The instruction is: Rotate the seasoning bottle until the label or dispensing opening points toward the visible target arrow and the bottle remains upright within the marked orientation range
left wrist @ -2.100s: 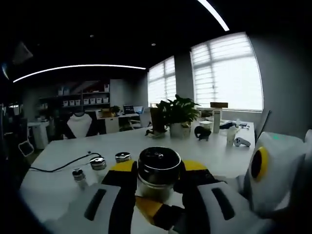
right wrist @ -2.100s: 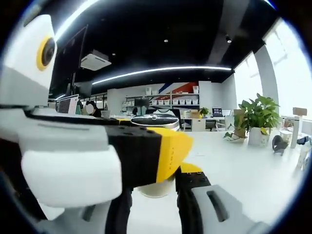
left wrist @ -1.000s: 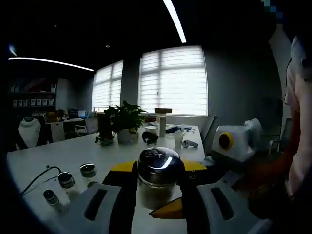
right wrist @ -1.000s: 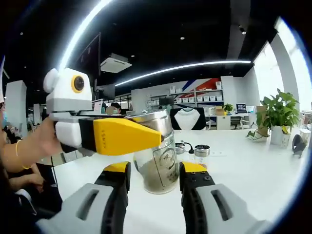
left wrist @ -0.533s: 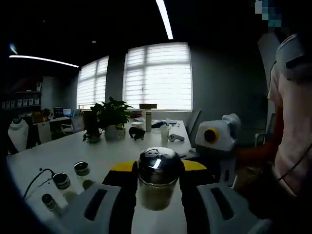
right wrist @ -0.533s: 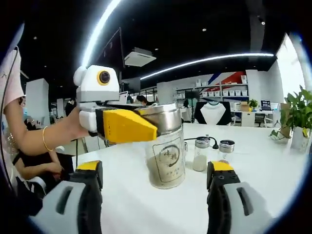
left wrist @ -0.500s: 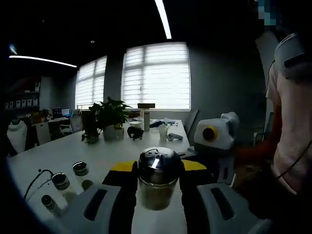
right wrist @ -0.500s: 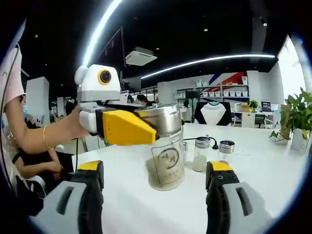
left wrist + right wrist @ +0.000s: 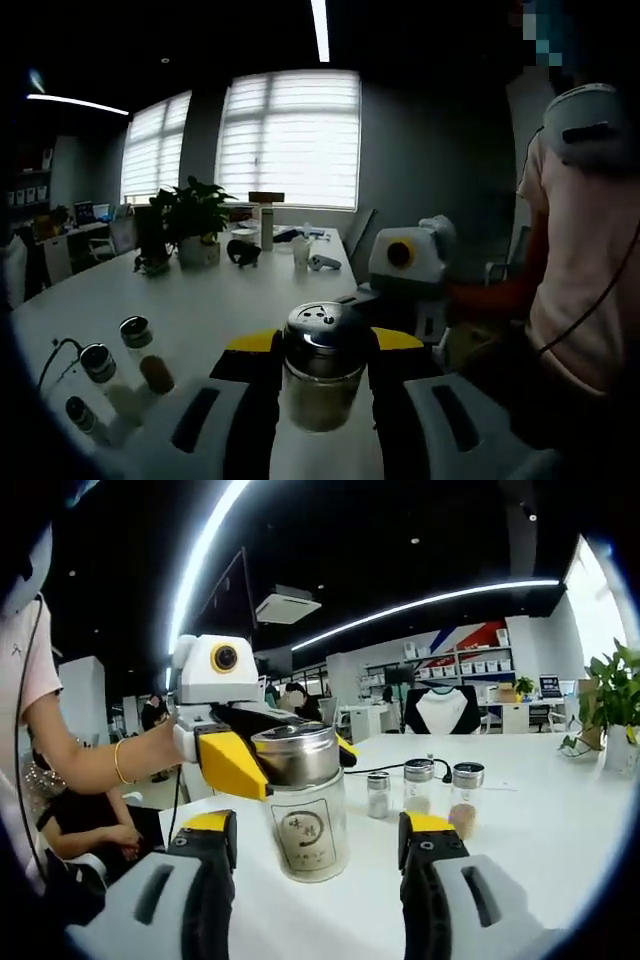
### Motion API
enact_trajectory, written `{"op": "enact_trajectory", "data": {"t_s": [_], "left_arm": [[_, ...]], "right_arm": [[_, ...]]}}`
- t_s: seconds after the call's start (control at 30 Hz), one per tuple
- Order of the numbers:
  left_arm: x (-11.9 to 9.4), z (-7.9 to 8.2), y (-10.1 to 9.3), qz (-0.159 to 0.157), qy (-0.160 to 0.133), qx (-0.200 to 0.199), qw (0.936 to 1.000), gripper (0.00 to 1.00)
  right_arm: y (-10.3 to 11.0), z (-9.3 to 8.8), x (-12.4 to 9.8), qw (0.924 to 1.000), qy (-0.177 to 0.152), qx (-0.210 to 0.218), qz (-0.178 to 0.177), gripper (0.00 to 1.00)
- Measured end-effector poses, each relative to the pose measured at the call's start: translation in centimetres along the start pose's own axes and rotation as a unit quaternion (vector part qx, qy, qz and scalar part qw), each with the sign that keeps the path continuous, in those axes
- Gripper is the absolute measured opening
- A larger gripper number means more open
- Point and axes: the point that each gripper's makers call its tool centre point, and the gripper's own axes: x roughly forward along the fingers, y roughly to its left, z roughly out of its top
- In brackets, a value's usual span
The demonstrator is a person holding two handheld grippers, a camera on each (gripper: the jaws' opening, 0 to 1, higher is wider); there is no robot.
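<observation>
- My left gripper (image 9: 262,763) is clamped on the steel lid of the glass, steel-capped seasoning bottle (image 9: 306,800), upright on the white table (image 9: 540,820).
- My right gripper (image 9: 315,865) is released, jaws straddling it, label facing me.

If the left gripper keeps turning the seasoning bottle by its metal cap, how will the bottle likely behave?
The seasoning bottle looks like clear glass, so probably rigid and breakable. Its polished metal cap, held between the left gripper's yellow jaws, may slip. The wide flat base on the white table suggests it stays upright.
</observation>
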Motion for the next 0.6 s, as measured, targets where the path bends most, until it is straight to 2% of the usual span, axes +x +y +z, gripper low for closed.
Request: {"op": "enact_trajectory", "data": {"t_s": [0.17,0.27,0.3,0.43,0.6], "left_arm": [[-0.2,0.5,-0.4,-0.014,-0.008,0.000,0.9999,0.35],[-0.3,0.6,-0.4,-0.017,-0.006,0.006,0.9998,0.35],[-0.4,0.6,-0.4,-0.017,-0.007,0.007,0.9998,0.35],[-0.6,1.1,-0.7,-0.028,-0.017,0.009,0.9994,0.35],[-0.5,1.2,-0.8,-0.030,-0.013,0.014,0.9994,0.35]], "right_arm": [[0.5,0.1,0.0,0.9998,-0.004,0.007,0.017,0.55],[0.6,0.5,-0.2,0.9998,-0.009,-0.005,0.014,0.38],[1.0,0.6,-0.1,0.9996,-0.011,0.000,0.025,0.37],[1.1,0.6,0.0,0.9996,-0.008,-0.003,0.029,0.35],[1.7,0.7,-0.2,0.9992,-0.014,-0.005,0.037,0.31]]}}
